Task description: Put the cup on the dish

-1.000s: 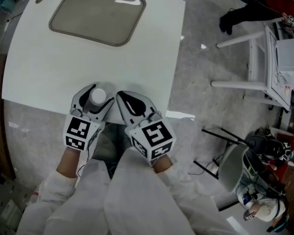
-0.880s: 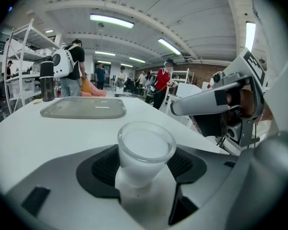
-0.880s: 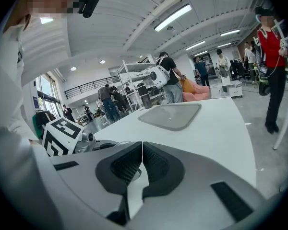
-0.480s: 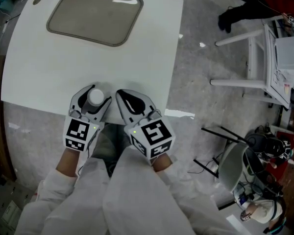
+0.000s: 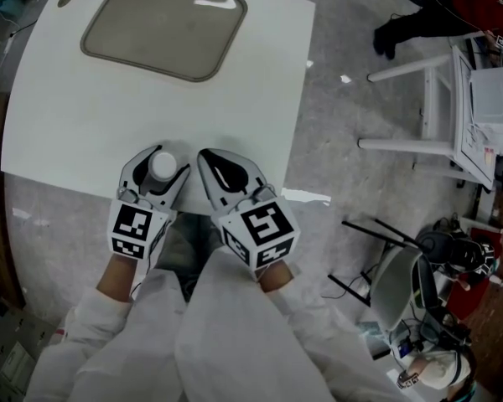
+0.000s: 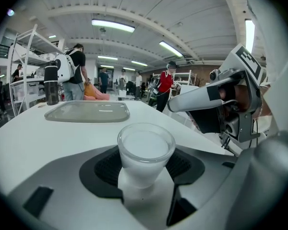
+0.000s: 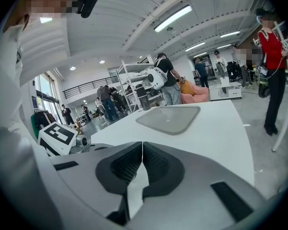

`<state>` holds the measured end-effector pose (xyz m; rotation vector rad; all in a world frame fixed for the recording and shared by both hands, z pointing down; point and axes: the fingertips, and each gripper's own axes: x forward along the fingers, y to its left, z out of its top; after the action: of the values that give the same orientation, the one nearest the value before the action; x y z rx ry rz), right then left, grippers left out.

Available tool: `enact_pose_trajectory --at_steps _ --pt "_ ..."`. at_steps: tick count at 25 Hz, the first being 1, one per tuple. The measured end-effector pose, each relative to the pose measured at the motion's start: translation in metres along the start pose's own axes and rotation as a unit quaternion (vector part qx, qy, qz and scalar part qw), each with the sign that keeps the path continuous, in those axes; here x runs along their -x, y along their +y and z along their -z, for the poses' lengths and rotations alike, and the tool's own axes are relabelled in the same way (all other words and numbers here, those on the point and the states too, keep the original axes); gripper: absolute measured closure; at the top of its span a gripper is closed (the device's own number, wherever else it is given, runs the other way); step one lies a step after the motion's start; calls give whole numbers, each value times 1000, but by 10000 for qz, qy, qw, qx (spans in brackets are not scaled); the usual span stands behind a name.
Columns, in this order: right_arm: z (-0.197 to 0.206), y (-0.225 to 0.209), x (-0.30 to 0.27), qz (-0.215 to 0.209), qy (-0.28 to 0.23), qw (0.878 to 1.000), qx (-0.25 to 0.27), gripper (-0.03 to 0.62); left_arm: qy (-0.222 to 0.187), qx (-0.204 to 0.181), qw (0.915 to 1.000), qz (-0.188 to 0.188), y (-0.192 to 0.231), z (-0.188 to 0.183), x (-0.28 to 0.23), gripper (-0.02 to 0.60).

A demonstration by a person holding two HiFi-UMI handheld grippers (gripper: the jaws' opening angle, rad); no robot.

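A small frosted white cup (image 6: 145, 150) stands upright on the white table (image 5: 260, 99) near its front edge, between the jaws of my left gripper (image 5: 162, 159). Those jaws have just been closing, and their black pads (image 6: 104, 166) now press the cup's sides. The cup (image 5: 162, 166) shows as a white disc from above. The dish (image 5: 163, 25), a shallow grey rounded rectangle, lies at the table's far side, well ahead of both grippers, and it holds nothing (image 6: 86, 111). My right gripper (image 5: 222, 170) sits beside the left, shut with nothing in it (image 7: 142, 145).
A dark bottle (image 6: 51, 84) stands at the far left corner past the dish. The table's right edge (image 5: 306, 82) drops to grey floor. A white frame table (image 5: 453, 99) and a chair (image 5: 394, 283) stand to the right. People walk in the background.
The left jaws have drawn in slightly round the cup. Both hands and the cup stay where they were.
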<state>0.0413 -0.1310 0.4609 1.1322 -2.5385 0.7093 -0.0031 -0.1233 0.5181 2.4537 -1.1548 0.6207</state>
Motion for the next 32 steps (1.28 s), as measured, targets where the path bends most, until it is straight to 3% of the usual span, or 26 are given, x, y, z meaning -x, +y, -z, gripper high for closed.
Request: enact_pose_trajectory --at_steps 11,20,27,32 --pt "-25 -4 4 -39 -223 9996 193 579 -193 339 9992 -123 8 -23 11 313" --pt "-64 2 13 -166 -574 9974 408 580 -424 340 9977 -408 10 -59 37 313" --pt "-83 3 24 -300 -799 9945 611 580 -592 136 9960 -656 6 -81 52 313" --pt "-85 3 30 -478 -844 9929 694 580 -756 204 9940 -762 0 -93 53 313"
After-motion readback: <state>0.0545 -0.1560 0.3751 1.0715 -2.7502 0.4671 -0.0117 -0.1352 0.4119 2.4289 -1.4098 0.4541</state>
